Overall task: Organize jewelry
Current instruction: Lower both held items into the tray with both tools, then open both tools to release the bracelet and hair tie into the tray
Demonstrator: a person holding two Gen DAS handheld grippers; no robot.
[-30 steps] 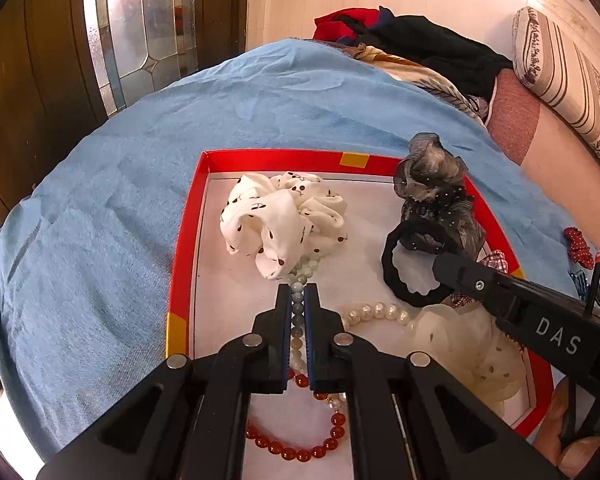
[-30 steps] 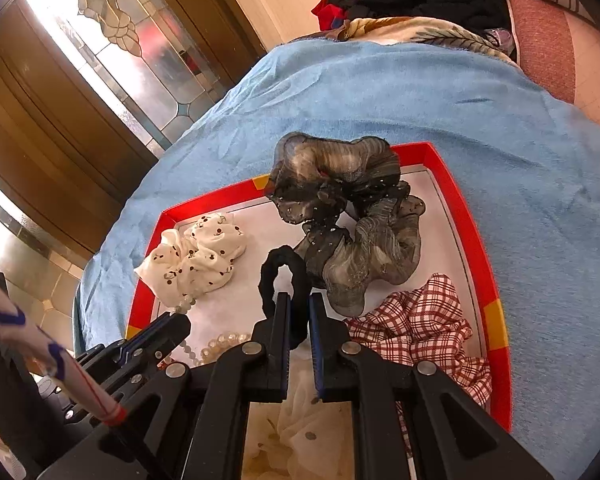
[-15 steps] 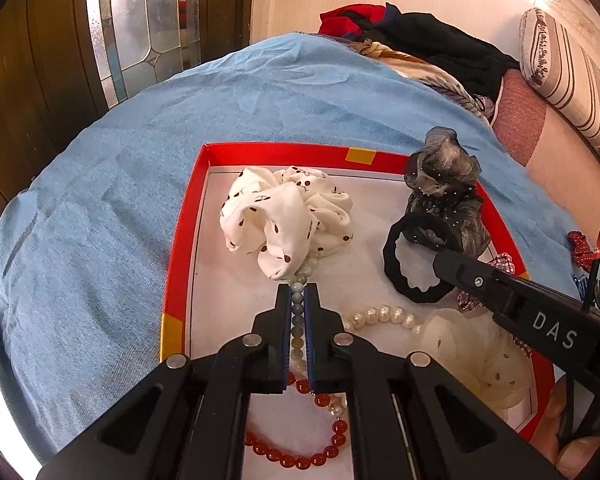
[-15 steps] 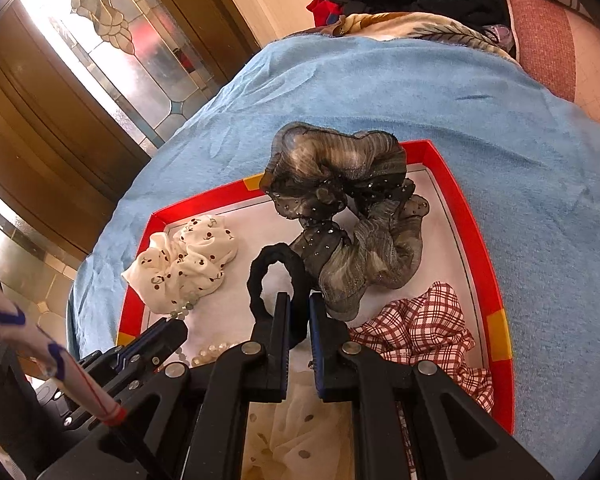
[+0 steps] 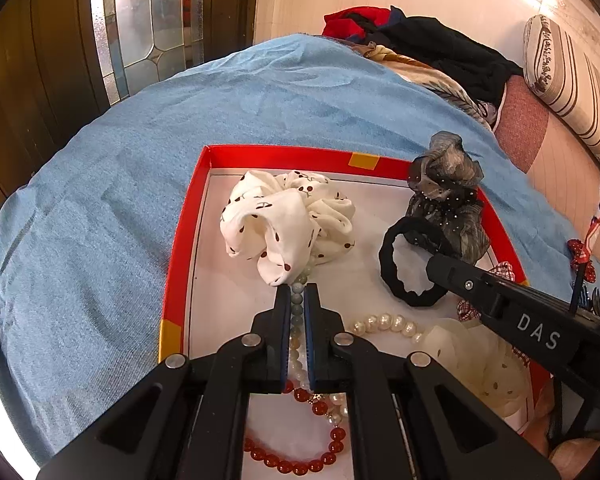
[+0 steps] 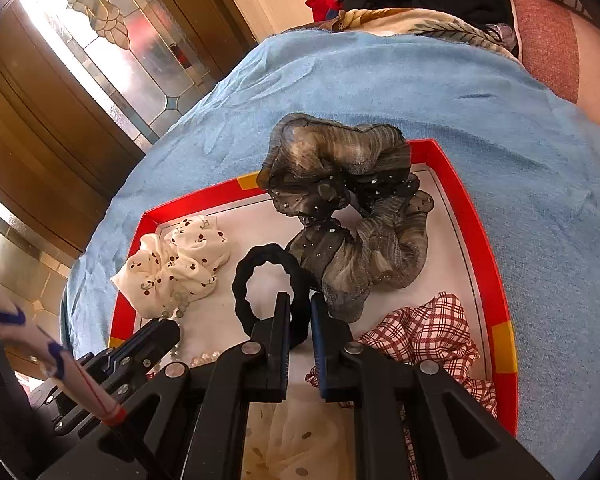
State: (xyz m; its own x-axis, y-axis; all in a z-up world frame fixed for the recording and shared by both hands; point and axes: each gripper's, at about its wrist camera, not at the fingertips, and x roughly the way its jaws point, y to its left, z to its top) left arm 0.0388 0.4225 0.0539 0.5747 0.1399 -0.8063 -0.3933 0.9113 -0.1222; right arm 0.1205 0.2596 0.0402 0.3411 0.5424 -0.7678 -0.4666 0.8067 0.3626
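Left wrist view first: the left gripper (image 5: pixel 298 300) is clamped down on a strand of pale green beads (image 5: pixel 296 314), with the strand running straight up the narrow slot between the two blue pads. The far end of the strand tucks under the white cherry-print scrunchie (image 5: pixel 288 226). Beads like these look hard, round and a bit slick, so I'd guess pinching across the strand between two beads holds better than squeezing on one. It's light and floppy, and the rest will just dangle and drag.

The near end runs into a pearl strand (image 5: pixel 384 325) and a red bead bracelet (image 5: pixel 296 456), so snagging looks likely if it's lifted fast.

In the right wrist view, the right gripper (image 6: pixel 299 304) has the black hair tie (image 6: pixel 274 276) between its pads, but the jaws are opening, and there's a visible gap on one side. The tie is soft, springy and weightless, easy to grab anywhere on the loop.

Just beside it is the grey sheer scrunchie (image 6: pixel 352 216), then a red plaid scrunchie (image 6: pixel 428 332) and a cream dotted one (image 6: pixel 300 436). Everything sits in a red-rimmed tray (image 6: pixel 480 248) on a blue blanket (image 5: pixel 100 200).

The only readable writing is "DAS" in white letters on the right gripper's arm, seen from the left camera.
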